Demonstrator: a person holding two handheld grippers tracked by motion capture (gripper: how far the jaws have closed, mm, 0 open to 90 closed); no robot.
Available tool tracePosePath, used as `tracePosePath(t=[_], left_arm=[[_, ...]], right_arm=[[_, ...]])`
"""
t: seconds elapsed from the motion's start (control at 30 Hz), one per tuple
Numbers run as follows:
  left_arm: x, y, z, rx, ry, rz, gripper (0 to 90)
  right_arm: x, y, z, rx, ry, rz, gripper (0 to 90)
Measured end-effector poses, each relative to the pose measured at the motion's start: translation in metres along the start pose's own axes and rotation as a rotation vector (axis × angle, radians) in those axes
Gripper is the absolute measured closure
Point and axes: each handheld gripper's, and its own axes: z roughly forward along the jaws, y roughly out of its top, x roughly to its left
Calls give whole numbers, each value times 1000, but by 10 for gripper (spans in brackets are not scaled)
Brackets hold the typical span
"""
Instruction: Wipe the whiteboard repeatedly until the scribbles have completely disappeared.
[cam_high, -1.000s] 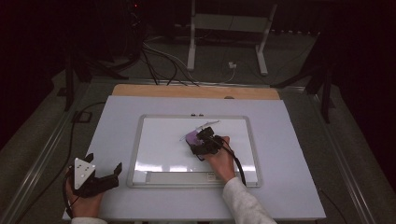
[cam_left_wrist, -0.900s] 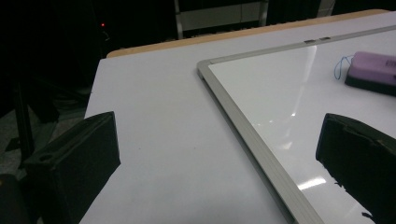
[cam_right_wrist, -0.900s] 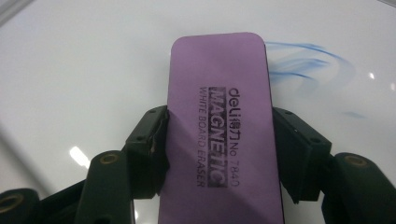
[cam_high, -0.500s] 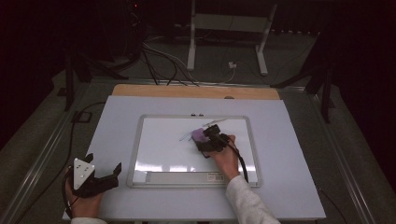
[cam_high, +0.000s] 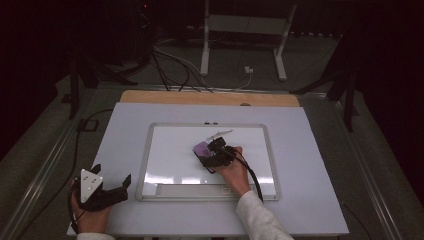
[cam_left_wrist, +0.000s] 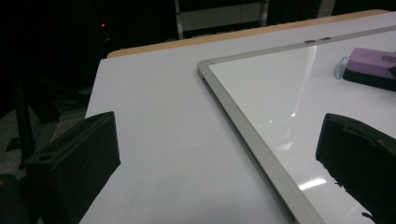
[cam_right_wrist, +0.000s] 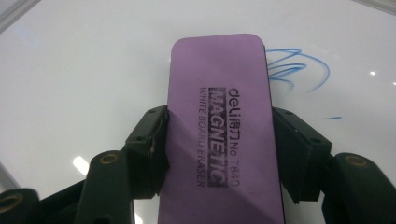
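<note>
One blue scribble (cam_right_wrist: 299, 70) remains beside the purple eraser (cam_right_wrist: 224, 135) clamped in the right gripper (cam_high: 216, 155), so it should be pressed flat on the whiteboard (cam_high: 165, 150) and swept across, while the left gripper (cam_high: 107, 187) is held wide open.

Lab or test-rig setting, dimly lit. Pale grey rectangular tabletop (cam_high: 150, 120) on a wooden base, with a silver-framed whiteboard (cam_high: 146, 165) lying on it. Black cables (cam_high: 170, 65) trail over grey carpeted floor. White metal stand legs (cam_high: 204, 55) behind; dark tripod-like supports (cam_high: 75, 75) flank the table.
</note>
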Motion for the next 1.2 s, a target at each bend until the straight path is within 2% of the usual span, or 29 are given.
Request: tracePosePath(t=[0.03, 0.07, 0.17, 0.23, 0.3, 0.47, 0.53, 0.6, 0.63, 0.67, 0.7, 0.83, 0.9, 0.93, 0.97, 1.07, 1.17, 1.2], left_arm=[[0, 0, 0, -1, 0, -1, 5], [0, 0, 0, -1, 1, -3, 5], [0, 0, 0, 0, 0, -1, 5], [-1, 0, 1, 3, 0, 2, 5], [-1, 1, 2, 4, -1, 6, 5], [-1, 1, 1, 2, 0, 5, 5], [-1, 1, 0, 0, 0, 2, 5], [0, 0, 0, -2, 1, 0, 5], [1, 0, 0, -1, 2, -3, 5], [1, 0, 0, -1, 3, -5, 5], [1, 0, -1, -2, 3, -5, 5], [1, 0, -1, -5, 3, -6, 5], [0, 0, 0, 0, 0, -3, 5], [0, 0, 1, 1, -1, 0, 5], [-1, 1, 1, 1, -2, 0, 5], [-2, 1, 1, 1, -3, 4, 5], [-1, 1, 1, -1, -2, 1, 5], [-1, 0, 0, 0, -2, 1, 5]], right_arm=[[-4, 0, 0, -2, -14, 17, 413], [-12, 0, -1, -7, -43, 59, 413], [-32, 0, -5, -16, -116, 143, 413], [-38, -1, -6, -17, -141, 178, 413], [-34, 0, -5, -20, -151, 154, 412], [-1, 4, 4, -11, -20, 36, 412], [10, 6, 7, -6, 55, -12, 411], [15, 7, 9, -3, 52, -40, 411], [14, 7, 9, -3, 53, -35, 412], [11, 8, 9, -6, 40, -21, 412], [7, 8, 8, -7, 8, -3, 412], [-20, 9, 4, -11, -109, 113, 413], [-30, 8, 2, -15, -133, 185, 412], [-30, 8, 2, -15, -139, 193, 413], [-27, 8, 3, -14, -143, 182, 412], [-10, 10, 7, -11, -81, 114, 413], [8, 10, 10, -6, 16, -1, 412], [12, 11, 11, -2, 32, -31, 413]])
